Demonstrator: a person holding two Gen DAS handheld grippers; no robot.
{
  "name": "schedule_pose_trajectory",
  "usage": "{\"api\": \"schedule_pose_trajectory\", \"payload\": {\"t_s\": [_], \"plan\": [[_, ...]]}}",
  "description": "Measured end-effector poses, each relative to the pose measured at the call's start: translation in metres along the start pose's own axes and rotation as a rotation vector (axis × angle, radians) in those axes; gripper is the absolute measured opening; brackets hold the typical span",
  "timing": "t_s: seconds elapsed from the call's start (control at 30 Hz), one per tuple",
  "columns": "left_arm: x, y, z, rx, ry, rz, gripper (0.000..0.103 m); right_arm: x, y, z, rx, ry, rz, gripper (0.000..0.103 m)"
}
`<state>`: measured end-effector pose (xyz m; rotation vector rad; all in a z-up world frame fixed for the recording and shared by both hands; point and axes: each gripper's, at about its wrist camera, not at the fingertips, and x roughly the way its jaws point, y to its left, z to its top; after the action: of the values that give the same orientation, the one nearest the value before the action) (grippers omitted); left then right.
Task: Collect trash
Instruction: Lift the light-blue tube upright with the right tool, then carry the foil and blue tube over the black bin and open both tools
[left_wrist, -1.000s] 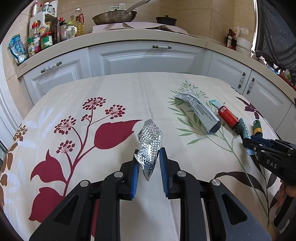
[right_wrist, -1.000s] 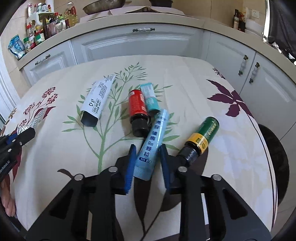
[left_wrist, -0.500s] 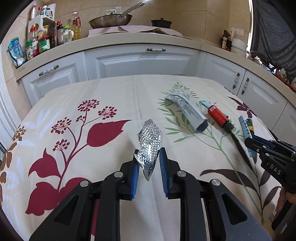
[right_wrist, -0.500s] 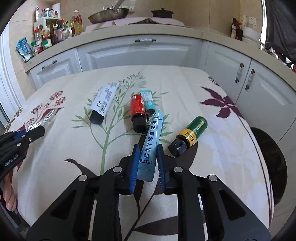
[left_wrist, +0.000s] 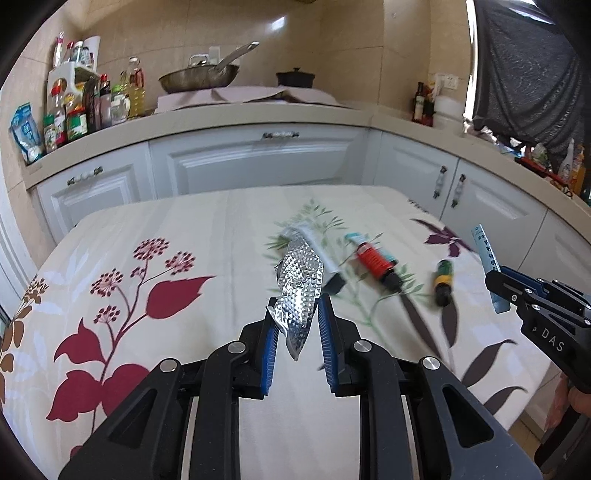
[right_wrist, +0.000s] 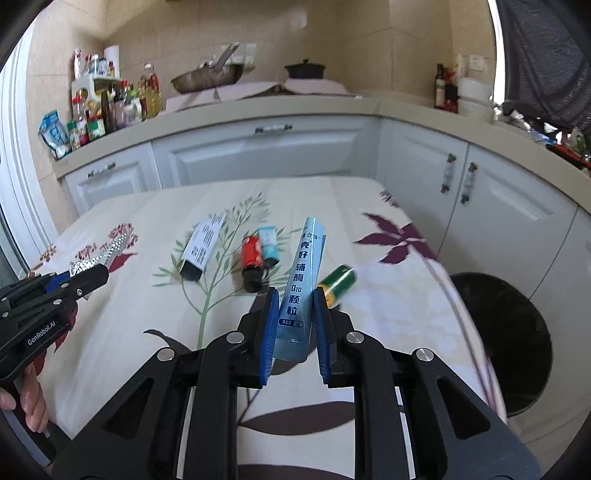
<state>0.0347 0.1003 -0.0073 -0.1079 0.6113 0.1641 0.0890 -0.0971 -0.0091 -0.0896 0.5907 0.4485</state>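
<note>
1. At the lower centre of the left wrist view, the left gripper (left_wrist: 297, 325) clamps a crumpled silver foil wrapper (left_wrist: 301, 284), held clear of the floral tablecloth (left_wrist: 221, 229).
2. At the lower centre of the right wrist view, the right gripper (right_wrist: 293, 314) pinches a light blue sachet (right_wrist: 301, 284), also off the cloth.
3. Mid-frame on the cloth lie a white tube (right_wrist: 201, 247), a red bottle (right_wrist: 252, 258) touching a teal tube (right_wrist: 269, 245), and a green bottle (right_wrist: 338, 282).
4. At the right edge sits a black-lined bin (right_wrist: 506, 343).
</note>
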Motion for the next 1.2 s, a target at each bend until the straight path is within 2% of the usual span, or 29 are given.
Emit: {"api": "schedule_pose_trajectory", "payload": {"t_s": [0.27,0.47,0.83,1.2], "plan": [[-0.012,-0.045,0.007,0.048,-0.049,-0.063,0.022,-0.036,-0.035,0.0,0.02,-0.088,-0.078,0.018],[-0.015,-0.088,0.014,0.096,-0.073,-0.141,0.022,-0.056,-0.072,-0.006,0.06,-0.125,-0.151,0.018],[-0.009,-0.17,0.028,0.184,-0.121,-0.285,0.022,-0.074,-0.14,-0.022,0.147,-0.137,-0.278,0.018],[0.012,-0.233,0.032,0.236,-0.117,-0.359,0.022,-0.074,-0.192,-0.034,0.206,-0.137,-0.351,0.018]]}}
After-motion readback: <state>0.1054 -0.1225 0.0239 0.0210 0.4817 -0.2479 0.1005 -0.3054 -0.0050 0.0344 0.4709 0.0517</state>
